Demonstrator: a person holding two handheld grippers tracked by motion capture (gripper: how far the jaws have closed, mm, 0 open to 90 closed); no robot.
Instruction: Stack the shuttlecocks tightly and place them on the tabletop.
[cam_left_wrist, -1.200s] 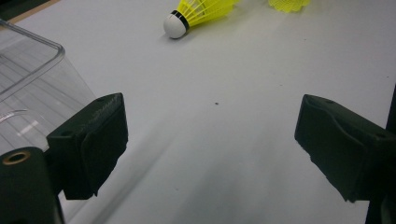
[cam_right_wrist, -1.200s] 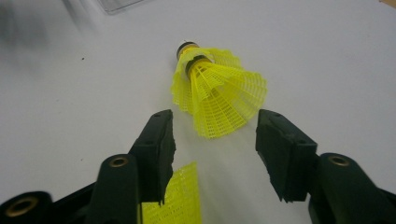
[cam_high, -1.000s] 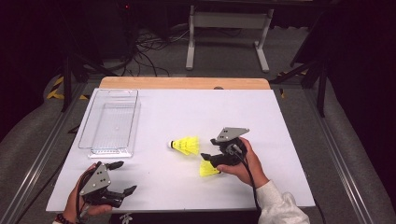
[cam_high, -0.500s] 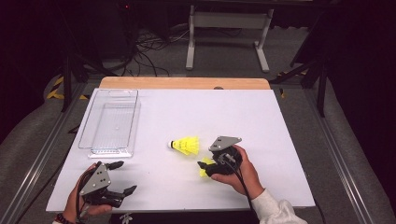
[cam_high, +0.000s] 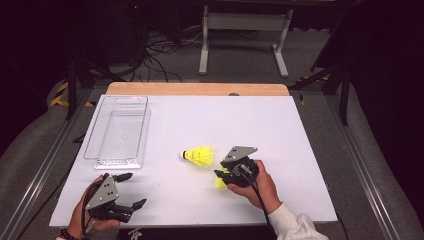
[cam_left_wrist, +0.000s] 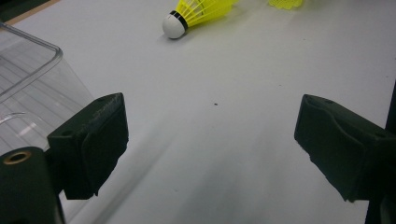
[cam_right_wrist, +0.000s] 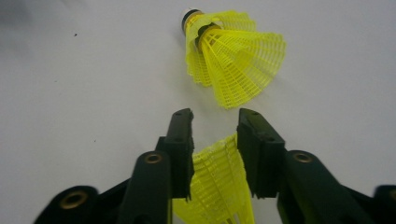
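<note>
Held shuttlecock (cam_right_wrist: 219, 179): yellow, with a net-like plastic skirt; it sits between the jaws of my right gripper (cam_right_wrist: 215, 135), near the front middle of the white table (cam_high: 310, 150). In the high view it shows as a yellow patch (cam_high: 220, 183) under that gripper.
Right gripper: my jaws have just been closing, and both pads now press on the skirt from either side, so I hold the shuttlecock. In the high view the gripper (cam_high: 225, 175) lies low over the table, in my right hand (cam_high: 257, 187).
Second shuttlecock (cam_high: 198, 155): also yellow, lying on its side on the table just beyond the held one, its white cork tip pointing left toward the bin; apart from my jaws in the right gripper view (cam_right_wrist: 233, 58).
Left gripper (cam_high: 131, 191): my jaws stand wide apart with only bare table between them; it rests at the front left corner, in my left hand (cam_high: 87, 220).
Clear plastic bin (cam_high: 120, 131): rectangular, at the left side of the table, just beyond my left gripper; its corner (cam_left_wrist: 28, 84) shows beside my left jaw.
</note>
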